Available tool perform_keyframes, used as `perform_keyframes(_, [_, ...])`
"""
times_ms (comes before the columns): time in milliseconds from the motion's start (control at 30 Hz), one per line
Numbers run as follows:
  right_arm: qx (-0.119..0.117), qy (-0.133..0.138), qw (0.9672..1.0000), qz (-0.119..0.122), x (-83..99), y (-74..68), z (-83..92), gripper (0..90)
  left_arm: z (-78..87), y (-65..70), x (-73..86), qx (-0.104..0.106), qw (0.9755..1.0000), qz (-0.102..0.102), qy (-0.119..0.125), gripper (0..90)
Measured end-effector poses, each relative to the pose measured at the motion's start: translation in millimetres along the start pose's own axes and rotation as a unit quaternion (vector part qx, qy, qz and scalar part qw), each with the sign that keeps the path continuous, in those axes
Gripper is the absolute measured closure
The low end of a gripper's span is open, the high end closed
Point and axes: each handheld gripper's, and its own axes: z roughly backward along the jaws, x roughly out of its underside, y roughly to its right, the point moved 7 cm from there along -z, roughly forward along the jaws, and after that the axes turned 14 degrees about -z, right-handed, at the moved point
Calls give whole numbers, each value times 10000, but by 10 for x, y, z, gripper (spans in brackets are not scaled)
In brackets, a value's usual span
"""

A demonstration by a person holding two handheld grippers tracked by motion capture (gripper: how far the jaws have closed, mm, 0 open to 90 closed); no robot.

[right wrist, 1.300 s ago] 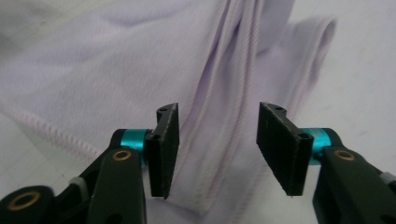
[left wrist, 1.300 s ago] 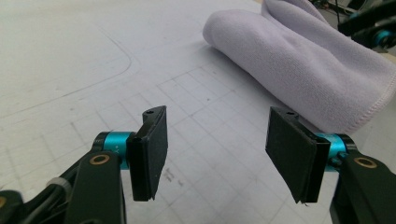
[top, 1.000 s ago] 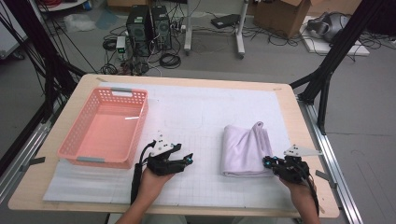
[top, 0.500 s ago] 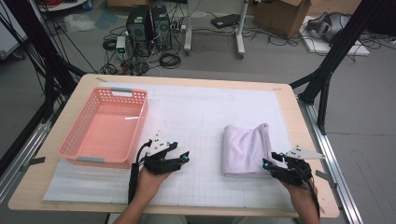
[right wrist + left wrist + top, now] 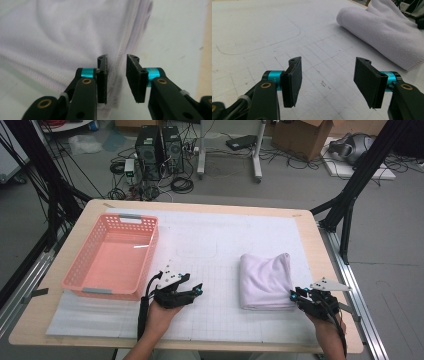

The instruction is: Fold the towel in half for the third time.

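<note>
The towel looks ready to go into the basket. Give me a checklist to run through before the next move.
1. Right gripper jaws astride the towel edge: ok; they have just been closing.
2. Pads pressing the edge: not ok, a gap shows.
3. Left gripper open, nothing between its jaws: ok.
4. Pink basket holds nothing: ok.
5. Towel folded, flat on the mat: ok.
6. All layers caught: cannot tell.

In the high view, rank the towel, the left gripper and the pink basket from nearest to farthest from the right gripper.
1. Towel: right beside the right gripper, its edge between the jaws.
2. Left gripper: across the mat, left of the towel.
3. Pink basket: at the table's far left.
</note>
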Motion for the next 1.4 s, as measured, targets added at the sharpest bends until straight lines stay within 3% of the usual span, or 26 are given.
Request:
perform_keyframes(100, [-66, 216, 9997, -29, -81, -45, 6, 639, 0, -9, 2, -3, 10000, 2, 3, 399])
perform_keyframes(167, [-47, -4, 10000, 20, -25, -65, -74, 667, 2, -16, 1, -25, 10000, 28, 11, 399])
perform_keyframes(233, [63, -366, 9991, 189, 78, -37, -163, 764, 4, -14, -1, -23, 10000, 26, 13, 399])
perform_keyframes(300, [0, -461, 9989, 115, 102, -15, -160, 825, 4, 1, -4, -7, 10000, 19, 9, 399])
perform_keyframes(400, [91, -620, 9979, 136, 80, -7, -94, 810, 8, 12, 2, -1, 10000, 22, 6, 399])
perform_keyframes(433, [110, -564, 9981, 201, 48, -16, -74, 733, 6, 17, 7, 6, 10000, 21, -4, 399])
perform_keyframes(533, [-88, -112, 9998, 105, -121, -107, -38, 657, 10, 16, 11, -3, 10000, 15, -17, 399])
perform_keyframes(667, [-166, 199, 9993, 283, -326, -248, -205, 693, 19, -7, 7, -38, 10000, 45, 14, 399])
perform_keyframes(733, [-146, 118, 9996, 190, -369, -239, -380, 706, 13, -3, 5, -28, 10000, 45, 21, 400])
perform_keyframes(800, [56, -46, 9998, 184, -356, -167, -513, 724, 19, 2, 0, -10, 10000, 34, 25, 402])
perform_keyframes(867, [402, -320, 9986, 148, -266, -64, -552, 741, 28, 4, -2, -5, 10000, 41, 40, 402])
perform_keyframes(933, [513, -406, 9979, -30, -171, -3, -495, 743, 30, 5, 8, -10, 10000, 36, 23, 402])
perform_keyframes(1000, [612, -454, 9971, -22, -173, 4, -422, 737, 30, 6, 22, -16, 10000, 53, -9, 402])
perform_keyframes(1033, [607, -448, 9971, 51, -207, -17, -404, 708, 31, 10, 24, -20, 10000, 57, -6, 401])
perform_keyframes(1200, [84, -91, 9999, 51, -550, -256, -477, 606, 34, 34, 6, -6, 10000, 33, 16, 401])
perform_keyframes(1300, [-10, -66, 9999, 130, -740, -389, -644, 593, 36, 21, 9, -32, 10000, 8, 0, 401])
perform_keyframes(1400, [42, -271, 9993, 248, -862, -466, -840, 586, 35, 17, 9, -32, 10000, 35, 16, 401])
